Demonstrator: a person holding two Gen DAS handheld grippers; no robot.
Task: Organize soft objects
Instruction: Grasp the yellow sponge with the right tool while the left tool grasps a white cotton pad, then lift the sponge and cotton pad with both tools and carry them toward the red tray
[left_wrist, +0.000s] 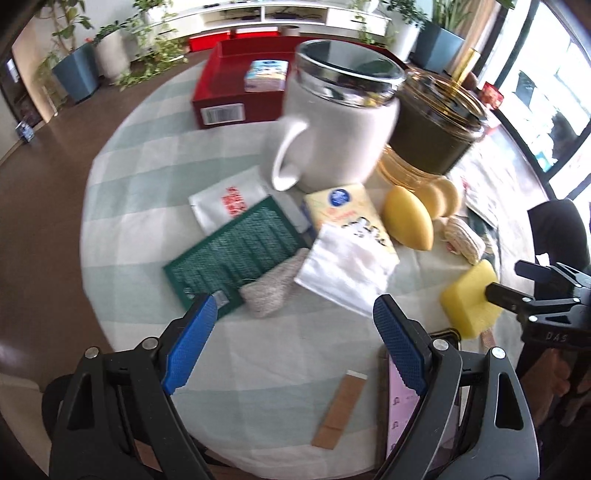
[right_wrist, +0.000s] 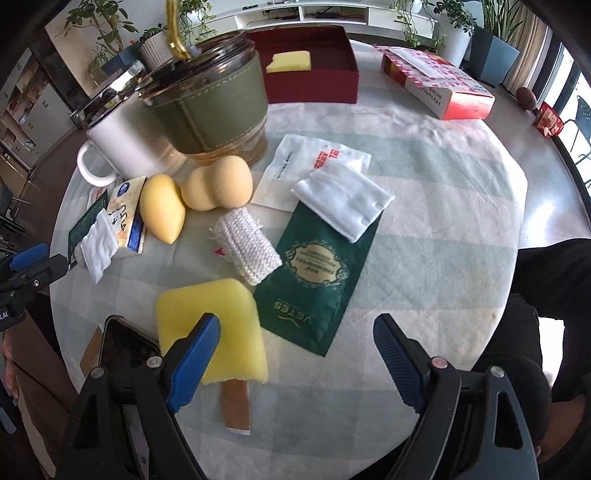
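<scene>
Both hand-held grippers are released and hold nothing: the left hand-held gripper (left_wrist: 293, 325) hangs with its blue pads wide apart over the near edge of the tabletop (left_wrist: 147, 155), and the right hand-held gripper (right_wrist: 297, 339) is spread in the same way, with its left pad above the yellow sponge block (right_wrist: 210, 325). This sponge block lies at the near edge, on top of one end of an adhesive plaster (right_wrist: 235, 406) and just beside a dark phone (right_wrist: 122, 343). A little farther in lies a green sachet (right_wrist: 314, 280), with a white cotton pad (right_wrist: 343, 199) resting on its far end and a rolled white knitted cloth (right_wrist: 249, 245) touching its left side. Toward the middle stand a yellow drop-shaped sponge (right_wrist: 162, 206) and a gourd-shaped sponge (right_wrist: 218, 182), close together. Behind them are a white mug (right_wrist: 125, 144) and a green-sleeved glass cup (right_wrist: 210, 107). At the far edge sits a red box (right_wrist: 314, 81) with one yellow sponge piece (right_wrist: 290, 61) inside it.
</scene>
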